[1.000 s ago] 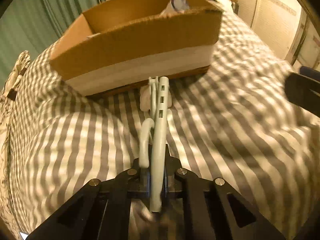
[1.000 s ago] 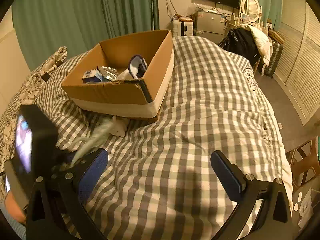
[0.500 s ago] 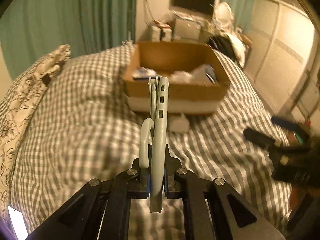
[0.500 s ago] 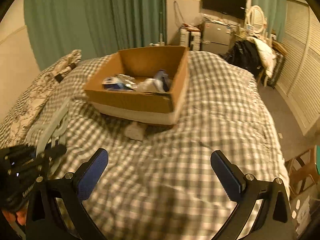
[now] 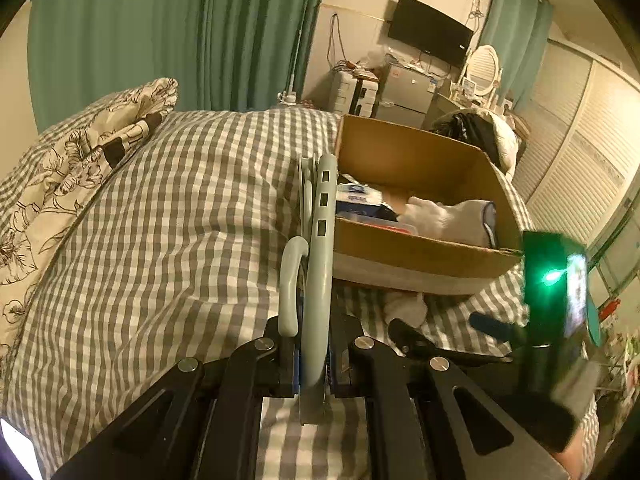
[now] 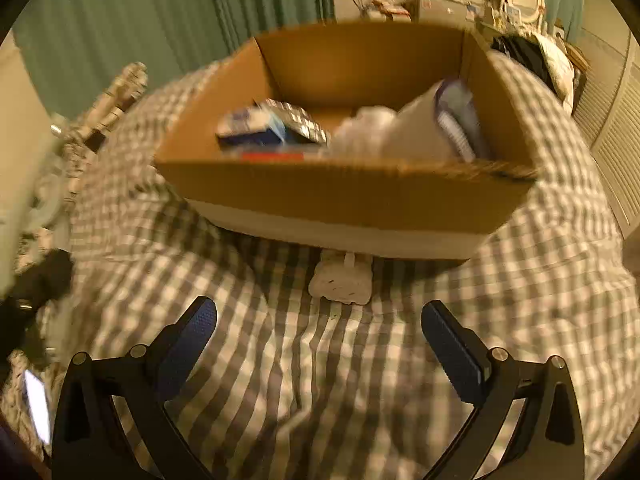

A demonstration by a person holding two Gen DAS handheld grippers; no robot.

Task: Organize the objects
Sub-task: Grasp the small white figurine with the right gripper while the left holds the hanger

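We hold our left gripper up over the bed. Its two fingers are pressed tight on a pale green hanger. The hanger stands up on its edge and sticks out far past the fingers. It has a row of little square holes near the top and a curved hook on its left side.

Past the hanger, to the right, sits a brown cardboard box on the checked blanket. The box is open on top. Inside we see a blue and white pack and a white soft thing. Our right gripper shows at the right side of this view, with a green light on it.

Our right gripper points at the near side of the box. Its two blue fingers are spread far apart and hold nothing. Between them, a bit farther off, lies a small white power strip on the blanket. It lies right at the near bottom edge of the box, and we cannot tell if it touches the box. This view is a bit blurry.

A flowered pillow lies on the far left of the bed. Green curtains hang behind it. A black TV is on the far wall.
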